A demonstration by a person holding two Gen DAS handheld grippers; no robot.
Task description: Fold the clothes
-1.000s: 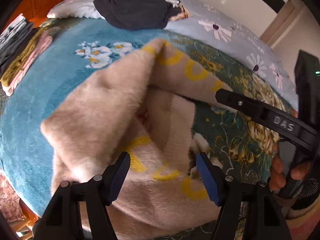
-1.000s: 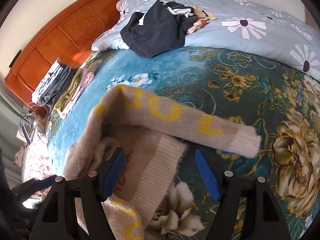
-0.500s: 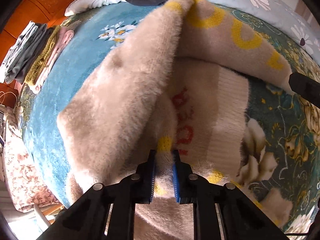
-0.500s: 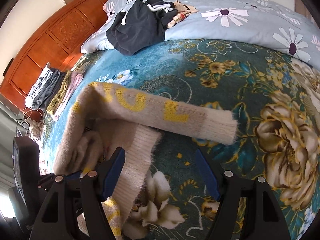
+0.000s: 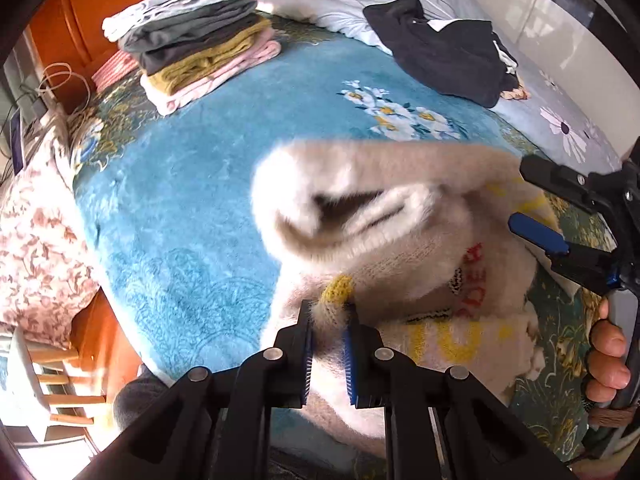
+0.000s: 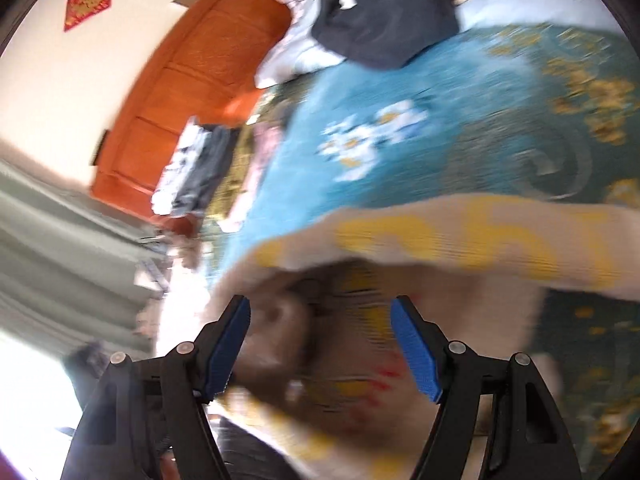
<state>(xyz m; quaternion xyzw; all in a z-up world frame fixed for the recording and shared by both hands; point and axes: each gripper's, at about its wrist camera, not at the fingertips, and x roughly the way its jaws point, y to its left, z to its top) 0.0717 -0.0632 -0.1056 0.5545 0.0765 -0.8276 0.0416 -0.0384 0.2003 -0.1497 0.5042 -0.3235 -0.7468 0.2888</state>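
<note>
1. Left gripper [image 5: 329, 350]: blue-padded fingers pressed onto a yellow-trimmed fold of the beige sweater [image 5: 400, 240], lifting it in a bunch.
2. Beige sweater: fuzzy knit with yellow and red lettering, heaped on the blue floral blanket [image 5: 180, 184] near the bed's front edge; one sleeve [image 6: 480, 236] stretches to the right.
3. Right gripper [image 6: 320, 344]: jaws spread wide over the sweater, gripping nothing; its view is blurred.
4. Folded stack of clothes [image 5: 192, 36]: far left, by the wooden headboard [image 6: 180, 92].
5. Black garment [image 5: 440, 48]: crumpled on the grey daisy-print quilt [image 5: 560, 128].
</note>
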